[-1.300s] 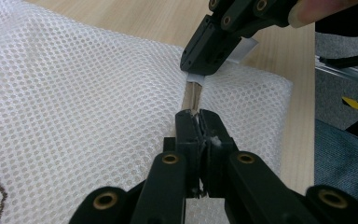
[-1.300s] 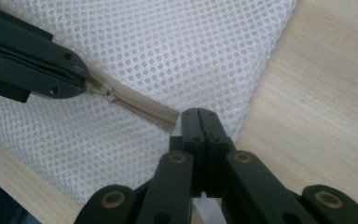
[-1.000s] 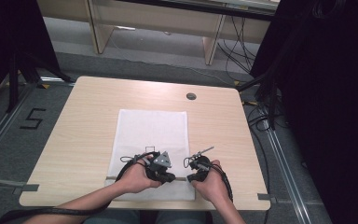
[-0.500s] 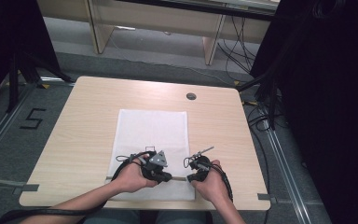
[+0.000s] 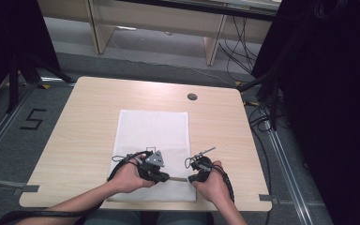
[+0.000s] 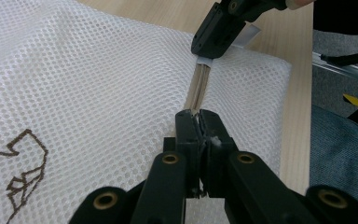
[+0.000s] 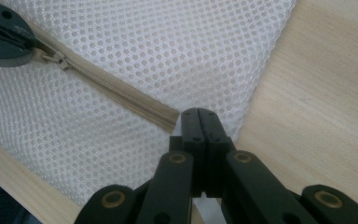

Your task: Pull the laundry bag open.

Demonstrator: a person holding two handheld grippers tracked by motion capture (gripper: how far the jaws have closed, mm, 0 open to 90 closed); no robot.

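Mesh bag (image 5: 153, 140), white and rectangular, lies flat on the wooden table (image 5: 75, 122) with its long axis running away from the person, its near short edge close to the table's front edge. Beige zipper (image 7: 121, 95) runs across the bag near that edge, at right angles to the long axis, from one gripper to the other.

Left gripper (image 5: 161, 176) has its jaws pressed together on the zipper's slider end; in the left gripper view (image 6: 198, 126) the pull itself is hidden between the jaws, so its form cannot be made out. Right gripper (image 5: 193, 178) has its jaws pressed together at the zipper's other end; in the right gripper view (image 7: 199, 122) the tape disappears behind the jaw tips, and exactly what part is pinched is hard to tell. Both hands partly cover the bag's near edge in the high view.

Brown printed outline (image 6: 21, 172) on the mesh is cut off by the frame edge in the left gripper view. Round grommet (image 5: 192, 96) sits in the tabletop, well beyond the bag.
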